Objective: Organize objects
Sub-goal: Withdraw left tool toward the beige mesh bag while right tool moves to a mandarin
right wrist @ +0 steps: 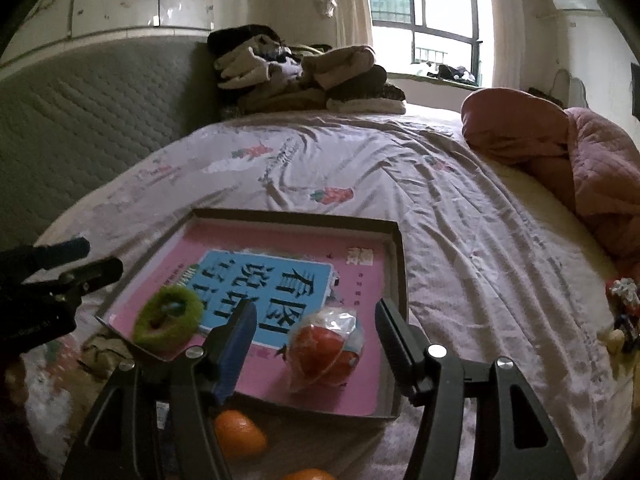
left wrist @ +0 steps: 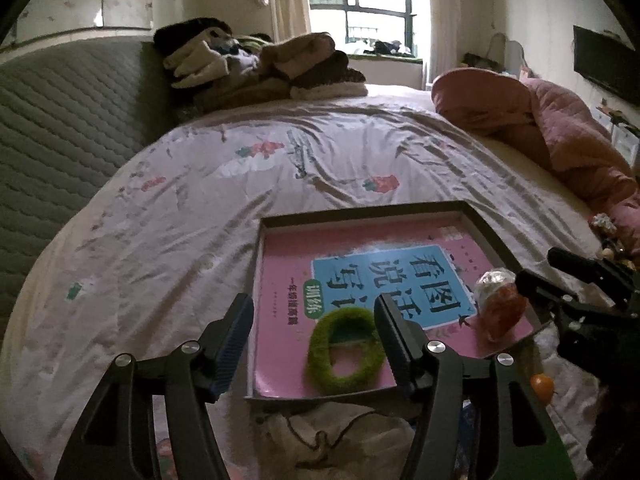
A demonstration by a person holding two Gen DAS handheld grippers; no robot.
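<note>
Green fuzzy ring lies loose on the pink book inside the shallow dark tray, near the tray's near-left corner; in the right wrist view the same ring sits just by that edge. A clear-wrapped orange-red packet rests on the book toward the tray's near-right corner, apart from the ring. The left gripper hovers above the ring with its jaws spread and nothing pinched; the right gripper hangs over the packet, jaws likewise released. The tray rests on the bed sheet. Two oranges lie on the sheet just outside the tray's near edge. A pink quilt is bunched at the bed's far right.
</note>
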